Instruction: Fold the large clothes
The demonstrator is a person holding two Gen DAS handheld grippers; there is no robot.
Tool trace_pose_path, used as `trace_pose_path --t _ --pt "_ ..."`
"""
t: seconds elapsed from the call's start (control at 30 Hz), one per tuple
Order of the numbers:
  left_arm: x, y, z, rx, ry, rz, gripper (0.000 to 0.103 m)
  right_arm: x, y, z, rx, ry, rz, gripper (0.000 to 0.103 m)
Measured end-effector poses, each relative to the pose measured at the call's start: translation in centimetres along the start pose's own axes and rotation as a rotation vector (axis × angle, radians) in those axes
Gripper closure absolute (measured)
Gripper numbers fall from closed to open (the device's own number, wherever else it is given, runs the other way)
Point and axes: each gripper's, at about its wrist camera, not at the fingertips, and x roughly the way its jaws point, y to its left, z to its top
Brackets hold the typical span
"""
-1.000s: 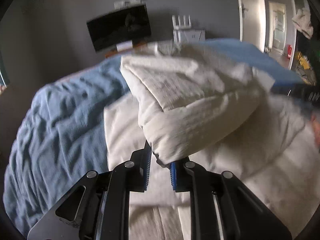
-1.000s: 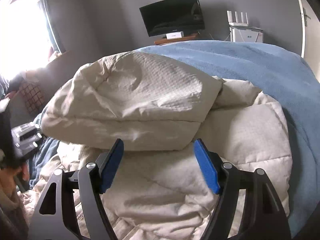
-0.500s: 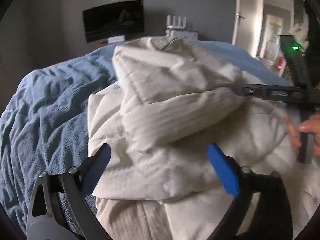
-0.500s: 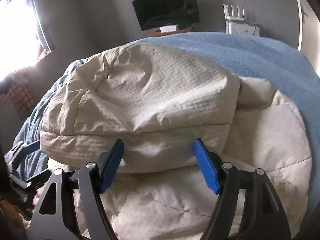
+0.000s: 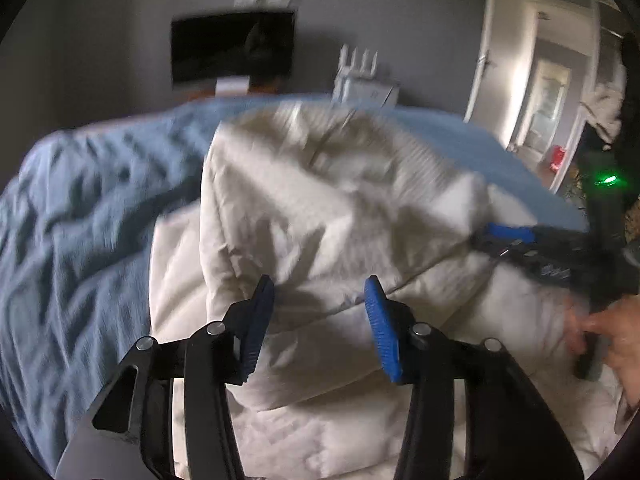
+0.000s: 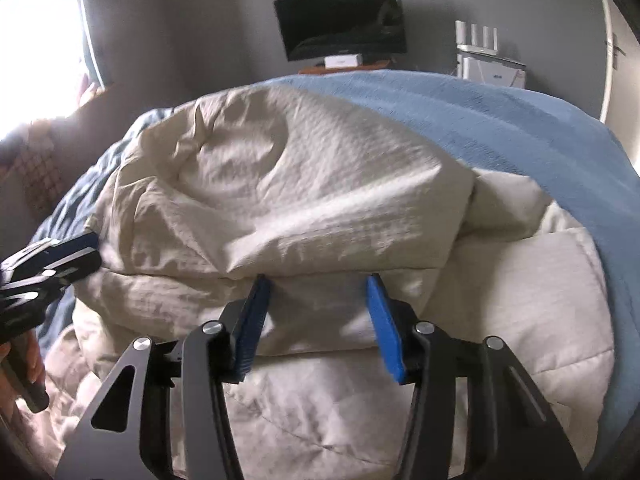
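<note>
Since the frame half a second before, the fingers of both hand-held grippers had come closer together, and both had moved nearer to the folded edge of the cream quilted coat (image 6: 304,184). The coat lay on the bed, on the blue blanket (image 6: 500,120), with its upper part folded over the lower part so that a thick puffy layer sat on top.

The left hand-held gripper (image 5: 318,320) was released, its blue pads (image 5: 382,328) apart on either side of the folded edge, with cream fabric between them but not pinched. The right hand-held gripper (image 6: 316,320) was also released, its pads (image 6: 384,328) standing at the two sides of the lower seam of the top fold, not gripping it. In the left wrist view the right one entered from the right side, touching the far end of the fold, with the person's hand (image 5: 612,336) on its handle.

Behind the bed, against the grey wall, stood a dark monitor (image 6: 344,20) and a white router (image 6: 480,36) with upright antennas. A doorway (image 5: 548,92) showed at the right in the left wrist view, and a bright window (image 6: 36,40) at the left in the right wrist view.
</note>
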Motion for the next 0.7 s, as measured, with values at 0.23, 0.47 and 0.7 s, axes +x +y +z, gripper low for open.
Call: trace_pose_path --t 0.23,0.47,0.7 --pt "2.3 1.8 -3.0 0.034 0.04 -0.042 0.064 2.3 1.2 -1.2 -0.069 0.049 -0.029 0.056" --pt "3.5 2.9 -3.7 0.028 0.043 -0.075 0.064 3.7 1.1 -2.2 -0.105 0.059 -0.037 0.056" --pt "3.1 2.4 -4.0 0.041 0.041 -0.057 0.064 0.2 0.3 -2.3 -0.073 0.012 -0.041 0.056"
